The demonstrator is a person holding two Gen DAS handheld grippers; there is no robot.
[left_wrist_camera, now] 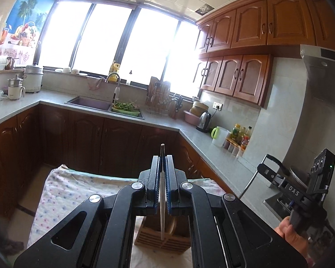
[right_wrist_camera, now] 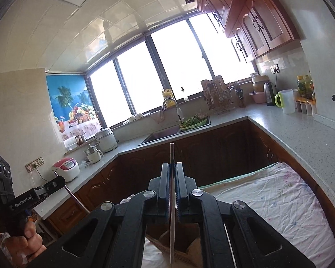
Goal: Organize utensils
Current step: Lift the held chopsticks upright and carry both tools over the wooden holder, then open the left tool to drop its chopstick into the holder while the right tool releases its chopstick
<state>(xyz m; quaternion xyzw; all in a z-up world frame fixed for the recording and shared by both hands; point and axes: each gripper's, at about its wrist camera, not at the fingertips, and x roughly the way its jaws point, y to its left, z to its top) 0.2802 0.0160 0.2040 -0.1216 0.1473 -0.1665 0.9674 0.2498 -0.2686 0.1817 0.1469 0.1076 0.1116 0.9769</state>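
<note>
Between the pads of my left gripper [left_wrist_camera: 162, 156] I hold a thin white utensil [left_wrist_camera: 162, 203] edge-on, jaws clamped narrow on it; its tip pokes out past the fingertips and its long lower end hangs down toward the slotted wooden block [left_wrist_camera: 162, 237] directly beneath. I cannot tell what kind of utensil it is. My right gripper [right_wrist_camera: 172, 164] is pinched just as tightly on a slim, flat, blade-like piece [right_wrist_camera: 172, 212] that also runs vertically through the jaws, its lower end reaching down over a wooden holder [right_wrist_camera: 185, 251] below. Both wooden pieces rest on a small table draped in a floral cloth [left_wrist_camera: 78, 192], which stretches ahead of and beside the grippers. Off to the right of my left gripper I see my right hand [left_wrist_camera: 290, 234] gripping the other tool's handle. Beyond the table runs the grey countertop [left_wrist_camera: 163, 120], with a sink [left_wrist_camera: 89, 103] straight ahead under the bright window [left_wrist_camera: 114, 40], a green basket of vegetables [left_wrist_camera: 125, 109] beside it, and a steel kettle [left_wrist_camera: 204, 121] farther right.
</note>
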